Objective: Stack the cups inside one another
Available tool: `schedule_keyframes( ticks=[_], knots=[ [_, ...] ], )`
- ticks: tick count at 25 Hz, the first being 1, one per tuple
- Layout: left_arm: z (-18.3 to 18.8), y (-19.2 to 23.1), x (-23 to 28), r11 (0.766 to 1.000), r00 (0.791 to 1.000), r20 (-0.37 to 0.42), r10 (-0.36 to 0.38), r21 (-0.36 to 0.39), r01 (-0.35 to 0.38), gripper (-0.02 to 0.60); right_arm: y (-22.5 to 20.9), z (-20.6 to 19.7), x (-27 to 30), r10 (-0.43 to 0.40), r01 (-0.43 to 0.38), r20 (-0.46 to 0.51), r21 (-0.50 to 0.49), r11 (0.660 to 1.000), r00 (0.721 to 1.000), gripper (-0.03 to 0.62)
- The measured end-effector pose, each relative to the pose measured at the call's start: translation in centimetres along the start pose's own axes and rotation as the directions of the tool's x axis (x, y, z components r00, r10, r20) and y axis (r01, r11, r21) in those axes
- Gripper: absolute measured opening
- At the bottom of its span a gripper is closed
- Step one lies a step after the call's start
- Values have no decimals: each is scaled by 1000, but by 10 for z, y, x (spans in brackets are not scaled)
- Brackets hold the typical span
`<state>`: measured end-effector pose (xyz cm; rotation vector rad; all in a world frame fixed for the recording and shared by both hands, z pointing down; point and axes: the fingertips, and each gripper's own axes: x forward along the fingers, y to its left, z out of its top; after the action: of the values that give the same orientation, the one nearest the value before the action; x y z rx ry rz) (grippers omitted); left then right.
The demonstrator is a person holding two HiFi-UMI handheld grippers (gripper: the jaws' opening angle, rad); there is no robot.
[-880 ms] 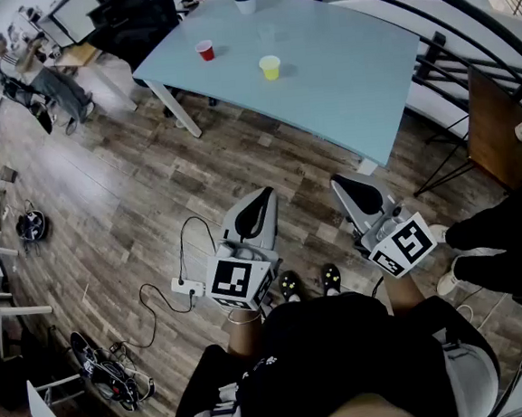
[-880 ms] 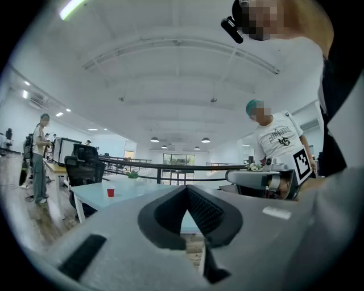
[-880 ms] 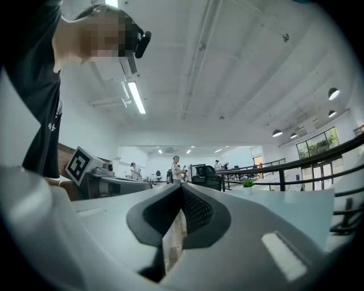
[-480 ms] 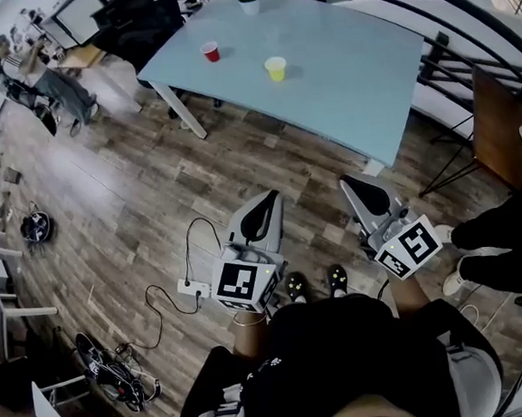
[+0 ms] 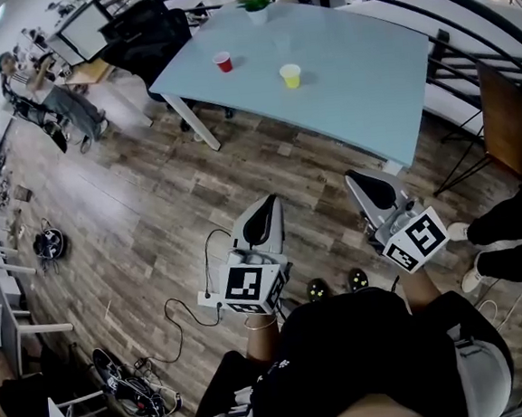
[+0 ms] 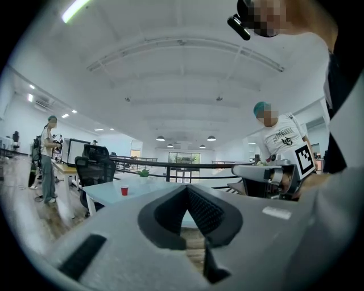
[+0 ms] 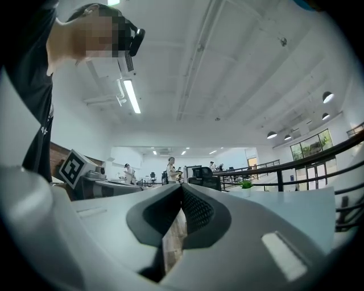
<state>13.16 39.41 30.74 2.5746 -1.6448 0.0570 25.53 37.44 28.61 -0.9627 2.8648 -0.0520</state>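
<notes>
Currently I read both jaws pressed together, empty: left gripper (image 5: 266, 204), right gripper (image 5: 354, 179), lower centre. Red cup (image 5: 223, 62) and yellow cup (image 5: 291, 76) stand apart on table (image 5: 367, 76), upper centre.

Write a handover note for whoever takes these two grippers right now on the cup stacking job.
Left gripper: shut, empty, held over the wood floor.
Right gripper: shut, empty, beside it.
Cups: red cup and yellow cup stand apart on the light blue table, well ahead of both grippers.
Done: nothing stacked yet.
Left: step up to the table, pick up one cup and nest it in the other.
</notes>
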Motion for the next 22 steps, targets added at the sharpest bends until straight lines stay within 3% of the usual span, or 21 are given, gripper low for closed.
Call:
schedule_keyframes(
  ticks=[12,17,22],
  knots=[
    [-16,48,-11,998,999,-25,-48,-46,47,-6,25,-8,29,-64,64,-24,-32,997,998,5],
    [-22,47,-2,995,996,-28,-87,-47,86,-6,17,-14,29,-98,98,-21,-18,995,995,3],
    [-25,59,20,996,996,-53,-70,-50,68,-6,-9,-24,43,-94,95,-41,17,995,995,3]
  ],
)
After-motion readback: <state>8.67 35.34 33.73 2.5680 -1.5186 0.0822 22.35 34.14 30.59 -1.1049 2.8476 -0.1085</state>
